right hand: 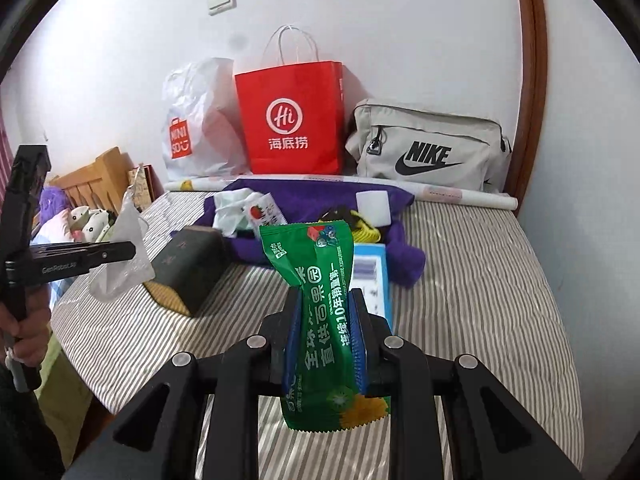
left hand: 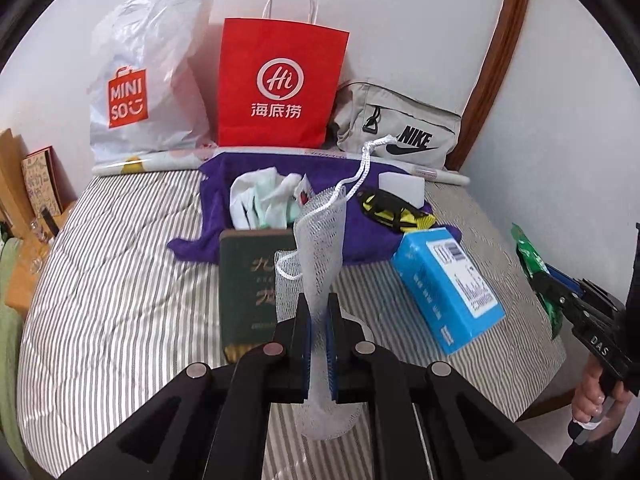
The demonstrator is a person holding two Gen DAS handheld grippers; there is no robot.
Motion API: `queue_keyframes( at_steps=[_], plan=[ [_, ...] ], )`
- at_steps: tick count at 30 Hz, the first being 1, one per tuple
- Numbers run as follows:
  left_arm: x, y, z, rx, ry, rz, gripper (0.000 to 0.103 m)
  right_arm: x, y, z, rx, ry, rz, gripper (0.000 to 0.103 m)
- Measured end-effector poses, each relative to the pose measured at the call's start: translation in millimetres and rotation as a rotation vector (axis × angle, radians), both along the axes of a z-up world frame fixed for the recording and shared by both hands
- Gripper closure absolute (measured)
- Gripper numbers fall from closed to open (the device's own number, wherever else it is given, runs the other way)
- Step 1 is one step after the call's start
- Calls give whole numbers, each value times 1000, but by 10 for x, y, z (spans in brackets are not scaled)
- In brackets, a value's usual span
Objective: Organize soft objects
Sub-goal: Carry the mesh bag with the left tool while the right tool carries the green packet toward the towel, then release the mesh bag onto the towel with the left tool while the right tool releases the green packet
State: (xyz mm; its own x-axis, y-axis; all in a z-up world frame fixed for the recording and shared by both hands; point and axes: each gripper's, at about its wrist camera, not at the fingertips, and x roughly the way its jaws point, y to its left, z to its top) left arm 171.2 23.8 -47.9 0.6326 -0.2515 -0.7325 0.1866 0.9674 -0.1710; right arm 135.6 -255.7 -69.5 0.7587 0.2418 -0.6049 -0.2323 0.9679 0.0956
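My left gripper [left hand: 319, 300] is shut on a white mesh bag [left hand: 320, 236], which stands up from the jaws above the striped bed [left hand: 120, 280] with its cord trailing. My right gripper [right hand: 326, 294] is shut on a green snack packet [right hand: 320, 264], also lifted off the bed. The right wrist view shows the left gripper [right hand: 132, 249] at the left edge with the mesh bag [right hand: 120, 276] in it. At the right edge of the left wrist view the right gripper [left hand: 548, 280] holds the green packet [left hand: 528, 252]. White socks [left hand: 260, 196] lie on a purple cloth [left hand: 224, 196].
A dark green book [left hand: 248, 280], a blue box [left hand: 448, 284], a white block [left hand: 400, 190] and a black-yellow item [left hand: 392, 208] lie on the bed. Against the wall stand a white plastic bag [left hand: 148, 80], a red paper bag [left hand: 280, 84] and a grey Nike bag [left hand: 400, 128]. A wooden frame [left hand: 496, 60] borders the right.
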Motion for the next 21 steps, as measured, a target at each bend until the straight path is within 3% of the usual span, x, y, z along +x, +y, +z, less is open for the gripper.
queue_keyframes(
  at_steps=[15, 21],
  plan=[
    [623, -20, 38, -1, 21, -8, 96, 809, 103, 128, -22, -9, -9, 80],
    [847, -1, -19, -34, 49, -5, 96, 1128, 188, 112, -38, -3, -5, 80]
  ],
)
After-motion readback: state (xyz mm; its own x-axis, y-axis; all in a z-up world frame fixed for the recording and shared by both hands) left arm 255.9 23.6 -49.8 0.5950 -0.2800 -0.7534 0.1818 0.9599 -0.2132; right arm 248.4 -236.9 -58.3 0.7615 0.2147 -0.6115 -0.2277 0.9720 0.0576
